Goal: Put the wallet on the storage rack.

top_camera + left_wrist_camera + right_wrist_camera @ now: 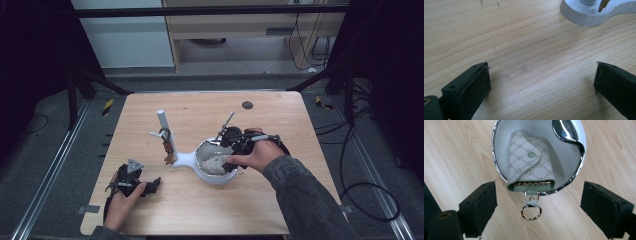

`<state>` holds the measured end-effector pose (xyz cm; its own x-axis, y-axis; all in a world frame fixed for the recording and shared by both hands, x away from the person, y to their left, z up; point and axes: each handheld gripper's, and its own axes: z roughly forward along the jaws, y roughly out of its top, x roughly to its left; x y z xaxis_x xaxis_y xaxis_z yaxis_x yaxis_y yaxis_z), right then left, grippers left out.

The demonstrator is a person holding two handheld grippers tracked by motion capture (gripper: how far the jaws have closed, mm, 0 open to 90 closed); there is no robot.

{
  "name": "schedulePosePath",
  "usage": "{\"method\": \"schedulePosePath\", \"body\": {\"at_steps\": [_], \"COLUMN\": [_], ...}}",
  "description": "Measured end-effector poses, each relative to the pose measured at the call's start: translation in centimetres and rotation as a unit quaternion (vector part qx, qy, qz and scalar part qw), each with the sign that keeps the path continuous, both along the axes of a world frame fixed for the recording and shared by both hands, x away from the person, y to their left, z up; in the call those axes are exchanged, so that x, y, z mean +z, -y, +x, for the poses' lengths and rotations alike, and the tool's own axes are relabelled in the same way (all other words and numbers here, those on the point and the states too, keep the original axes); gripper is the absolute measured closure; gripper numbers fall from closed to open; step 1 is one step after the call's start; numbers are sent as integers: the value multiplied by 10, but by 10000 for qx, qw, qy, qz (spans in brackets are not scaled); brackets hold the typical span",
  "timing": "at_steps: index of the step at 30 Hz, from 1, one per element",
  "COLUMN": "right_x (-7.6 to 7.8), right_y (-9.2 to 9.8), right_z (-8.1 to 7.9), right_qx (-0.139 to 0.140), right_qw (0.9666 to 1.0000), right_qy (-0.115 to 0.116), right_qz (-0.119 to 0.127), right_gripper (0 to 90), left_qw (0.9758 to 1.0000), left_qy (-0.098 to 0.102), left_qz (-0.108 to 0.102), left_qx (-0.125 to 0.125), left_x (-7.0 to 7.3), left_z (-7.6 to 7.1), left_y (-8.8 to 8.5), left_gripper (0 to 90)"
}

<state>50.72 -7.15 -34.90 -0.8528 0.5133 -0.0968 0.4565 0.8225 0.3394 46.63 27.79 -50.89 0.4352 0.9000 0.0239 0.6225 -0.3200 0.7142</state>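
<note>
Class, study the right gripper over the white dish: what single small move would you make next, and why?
Probably lift the right gripper straight back from the dish. Its jaws stand open with nothing between the pads, and the patterned key pouch lies inside the dish, its gold ring hanging over the rim onto the table, so it seems placed.

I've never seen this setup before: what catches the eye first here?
A patterned key pouch lies in the white dish of a jewellery stand, its gold ring hanging over the rim onto the table. The right gripper hovers open above it; the left gripper rests open nearby.
</note>
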Motion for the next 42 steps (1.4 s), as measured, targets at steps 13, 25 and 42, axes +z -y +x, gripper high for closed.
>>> {"method": "schedulePosePath", "body": {"at_steps": [13,25,42], "right_x": [0,0,-4], "right_y": [15,26,54], "right_z": [-2,-3,-6], "right_qx": [-146,-246,-633], "right_qw": [9998,9993,9950], "right_qy": [66,178,568], "right_qz": [105,205,529], "right_gripper": [104,82,58], "left_qw": [10000,10000,10000], "left_qy": [1,3,-10], "left_qz": [-1,-2,3], "left_qx": [-1,-1,-8], "left_x": [0,0,0], "left_z": [0,0,-1], "left_y": [0,0,0], "left_gripper": [0,0,0]}}
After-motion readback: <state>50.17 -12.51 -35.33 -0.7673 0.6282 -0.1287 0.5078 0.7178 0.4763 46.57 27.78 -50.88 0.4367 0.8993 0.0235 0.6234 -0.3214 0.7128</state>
